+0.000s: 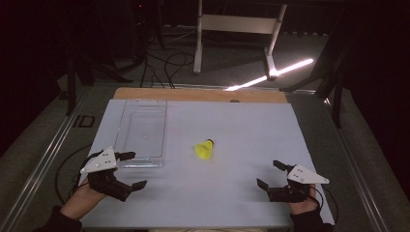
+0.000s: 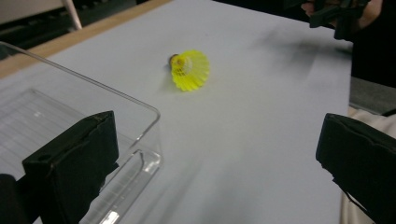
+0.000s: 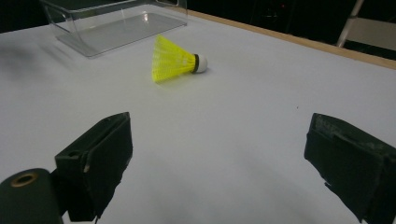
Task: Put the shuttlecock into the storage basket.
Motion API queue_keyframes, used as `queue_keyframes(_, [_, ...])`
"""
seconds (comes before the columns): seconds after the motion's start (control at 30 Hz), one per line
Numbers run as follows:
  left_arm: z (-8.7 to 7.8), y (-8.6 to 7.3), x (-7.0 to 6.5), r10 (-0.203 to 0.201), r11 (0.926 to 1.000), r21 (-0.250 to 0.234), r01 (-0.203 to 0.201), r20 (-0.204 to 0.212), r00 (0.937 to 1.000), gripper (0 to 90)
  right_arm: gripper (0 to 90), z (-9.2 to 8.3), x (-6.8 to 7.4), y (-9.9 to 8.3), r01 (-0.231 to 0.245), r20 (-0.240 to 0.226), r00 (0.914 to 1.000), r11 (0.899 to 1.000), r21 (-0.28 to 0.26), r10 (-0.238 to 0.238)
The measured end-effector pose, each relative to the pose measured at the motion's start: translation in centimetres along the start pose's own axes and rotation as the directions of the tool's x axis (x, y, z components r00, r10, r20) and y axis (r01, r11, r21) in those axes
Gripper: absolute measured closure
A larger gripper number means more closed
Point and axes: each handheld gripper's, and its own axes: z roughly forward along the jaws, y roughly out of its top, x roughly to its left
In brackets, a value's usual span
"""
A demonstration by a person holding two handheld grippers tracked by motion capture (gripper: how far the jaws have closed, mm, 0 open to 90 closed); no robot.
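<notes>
At the lower left of the high view, the left gripper [image 1: 131, 170] is a black, blocky tool topped by a grey three-cornered plate dotted with small screws, with a dark cable looping off beside it. The right gripper [image 1: 270, 175], at the lower right, has the same black body, grey plate and trailing cable. Both wrists end in dark sleeves, and each gripper's own view shows broad, matt black jaw pads with worn edges.

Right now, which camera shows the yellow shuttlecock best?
The right gripper view: the shuttlecock lies side-on, with its yellow skirt and white cork tip both plain. The left gripper view looks into the open skirt, slightly blurred. The high view shows it small, beside the clear box.
</notes>
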Motion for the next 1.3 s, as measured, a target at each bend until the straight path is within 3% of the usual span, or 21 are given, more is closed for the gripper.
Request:
queue_keyframes(0.37, [0.1, 1.3, 0.0, 0.032, 0.9946, 0.098, -0.034, 0.028, 0.9991, 0.0, 8.2, 0.1, 0.0, 0.0, 0.0, -0.011, 0.9999, 1.0, 0.001, 0.0])
queue_keyframes(0.57, [0.4, 1.6, -0.2, 0.045, 0.9864, 0.156, -0.052, 0.045, 0.9979, 0.0, 8.2, 0.1, 0.1, 0.0, -0.001, -0.011, 0.9999, 1.0, 0.004, 0.001])
queue_keyframes(0.73, [0.8, 1.9, -0.3, 0.066, 0.9731, 0.218, -0.074, 0.047, 0.9968, 0.0, 8.2, 0.1, 0.1, 0.0, 0.0, -0.014, 0.9999, 1.0, 0.007, 0.0])
queue_keyframes(1.0, [1.7, 2.4, -0.4, 0.106, 0.9371, 0.32, -0.14, 0.119, 0.9871, 0.0, 8.2, 0.2, 0.1, 0.0, 0.004, -0.019, 0.9998, 1.0, 0.013, -0.004])
queue_keyframes(1.3, [3.3, 3.2, -0.4, 0.116, 0.8696, 0.454, -0.195, 0.196, 0.9738, 0.0, 8.2, 0.3, 0.1, 0.0, 0.005, -0.018, 0.9998, 1.0, 0.017, -0.005])
